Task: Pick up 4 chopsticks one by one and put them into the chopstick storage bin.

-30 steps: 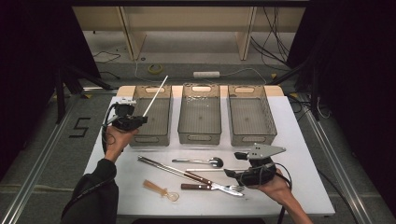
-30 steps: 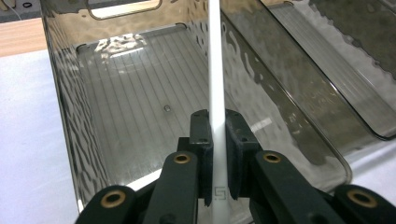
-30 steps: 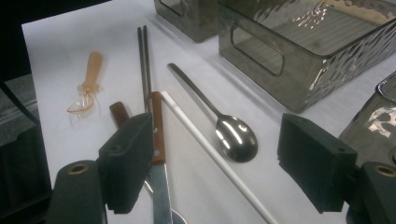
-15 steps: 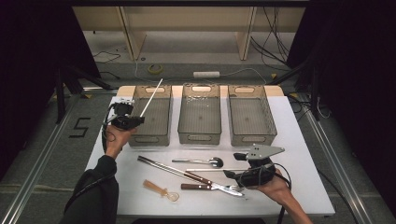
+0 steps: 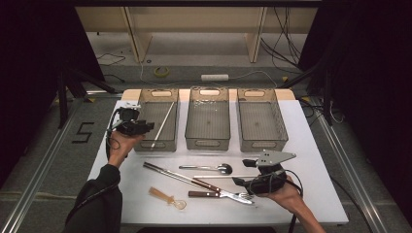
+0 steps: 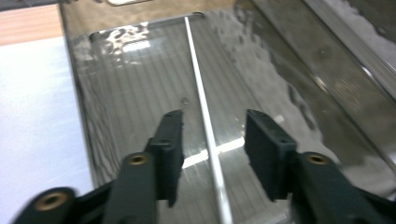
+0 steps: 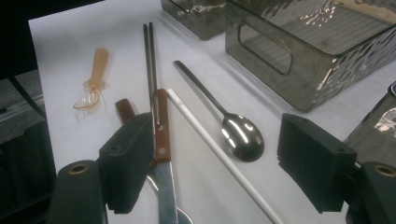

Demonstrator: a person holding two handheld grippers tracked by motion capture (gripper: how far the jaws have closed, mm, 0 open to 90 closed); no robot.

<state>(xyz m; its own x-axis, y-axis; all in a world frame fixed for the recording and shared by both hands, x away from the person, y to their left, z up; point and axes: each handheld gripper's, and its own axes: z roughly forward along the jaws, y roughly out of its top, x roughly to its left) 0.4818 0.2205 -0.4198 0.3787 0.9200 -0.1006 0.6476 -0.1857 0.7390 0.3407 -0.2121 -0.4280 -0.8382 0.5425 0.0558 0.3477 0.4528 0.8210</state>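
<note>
My left gripper (image 5: 148,127) hovers at the near left corner of the left bin (image 5: 156,145). Its jaws have just been opening and now stand apart. A white chopstick (image 5: 163,124) lies loose on that bin's floor. In the left gripper view, the chopstick (image 6: 201,98) runs between the parted jaws of my left gripper (image 6: 214,135) and touches neither pad. My right gripper (image 5: 238,183) rests open near the table's front, over the cutlery. In the right gripper view, its jaws (image 7: 217,140) frame a second white chopstick (image 7: 205,135), a metal spoon (image 7: 243,135) and a wooden-handled knife (image 7: 161,126).
Three smoky plastic bins stand in a row; the middle bin (image 5: 208,143) and right bin (image 5: 262,143) hold nothing. On the white table lie dark chopsticks (image 5: 165,171), a fork (image 5: 238,196) and a small orange spoon (image 5: 165,196). The table's front edge runs close behind the right hand.
The white chopstick, earlier held tilted up over the left bin by my left gripper, now lies flat inside it. The left jaws have opened. The right hand has not moved.
</note>
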